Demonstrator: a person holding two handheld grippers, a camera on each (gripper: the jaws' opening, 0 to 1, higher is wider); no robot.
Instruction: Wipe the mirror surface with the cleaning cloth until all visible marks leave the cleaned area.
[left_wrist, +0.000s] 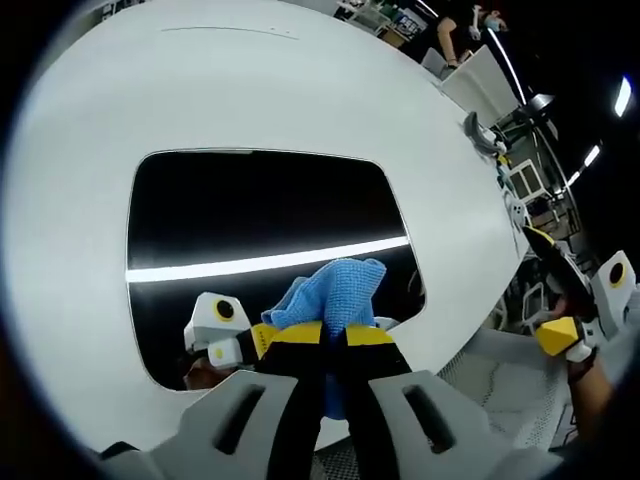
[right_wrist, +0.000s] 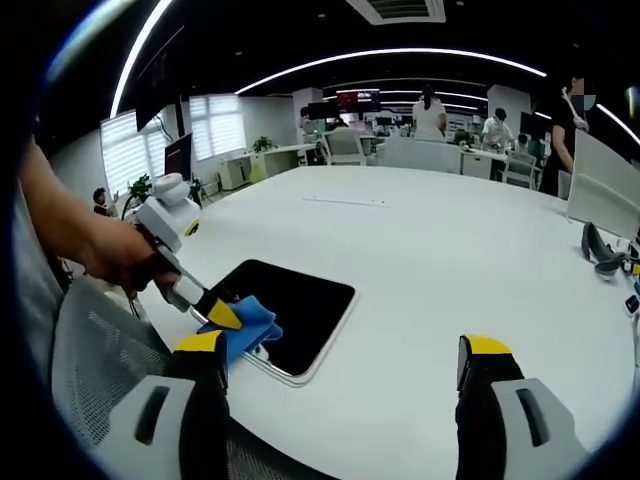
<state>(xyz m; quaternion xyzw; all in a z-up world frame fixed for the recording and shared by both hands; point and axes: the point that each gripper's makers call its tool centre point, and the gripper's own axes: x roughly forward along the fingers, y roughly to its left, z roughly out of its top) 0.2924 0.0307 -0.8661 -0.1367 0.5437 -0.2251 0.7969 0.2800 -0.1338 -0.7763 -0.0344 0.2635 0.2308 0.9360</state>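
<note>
Tongs first. Left gripper (left_wrist: 334, 335) was clenched on the blue cloth (left_wrist: 335, 290), jaws pinched together with the cloth bunched up beyond the yellow tips. That bunching likely gave a soft pad to press down while keeping the hard tips off the glass. In the right gripper view the same tool (right_wrist: 215, 310) came in from the left, a hand (right_wrist: 110, 255) around its body, cloth (right_wrist: 245, 330) resting at the mirror's near corner.

Right gripper (right_wrist: 340, 365) was released, jaws wide apart with nothing between them, held above bare table beside the mirror. Probably parked there to stay out of the wiping path.

Mirror (left_wrist: 265, 215) lay flat on the round white table (left_wrist: 300, 90), close to the near edge, within easy reach of the wiping hand. Its dark face reflected a bright ceiling strip light and the gripper itself. Marks on the glass were too faint to make out.

Cloth sat at one corner, so most of the surface looked yet to be wiped.
</note>
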